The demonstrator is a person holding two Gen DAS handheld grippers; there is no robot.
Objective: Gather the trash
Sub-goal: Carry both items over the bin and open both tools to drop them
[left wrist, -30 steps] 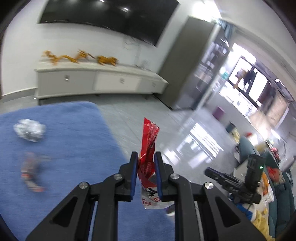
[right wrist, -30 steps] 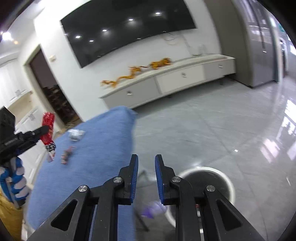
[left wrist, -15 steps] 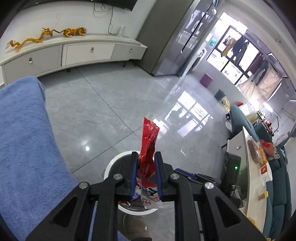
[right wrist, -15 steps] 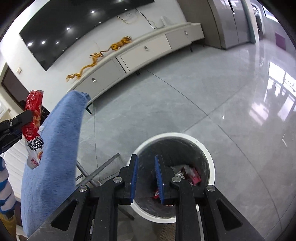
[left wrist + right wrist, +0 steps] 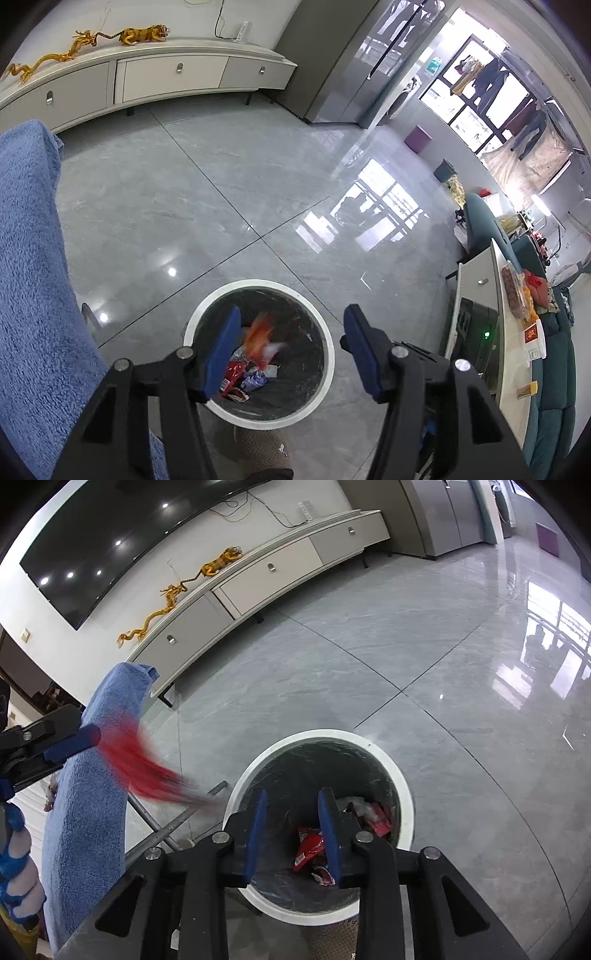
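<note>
Hanging over one round white-rimmed bin (image 5: 325,363) lined with a dark bag, the left tongs (image 5: 291,347) stand wide apart and grip nothing. One red wrapper (image 5: 260,338), blurred to a streak, is in mid-air between their blue pads and the bin mouth. Several crumpled glossy wrappers (image 5: 310,849) lie inside the bin; the exact count is unclear. Right tongs (image 5: 291,834) are parted by a narrow gap, empty. One fuzzy blue cloth (image 5: 29,295) covers the surface beside the bin.
</note>
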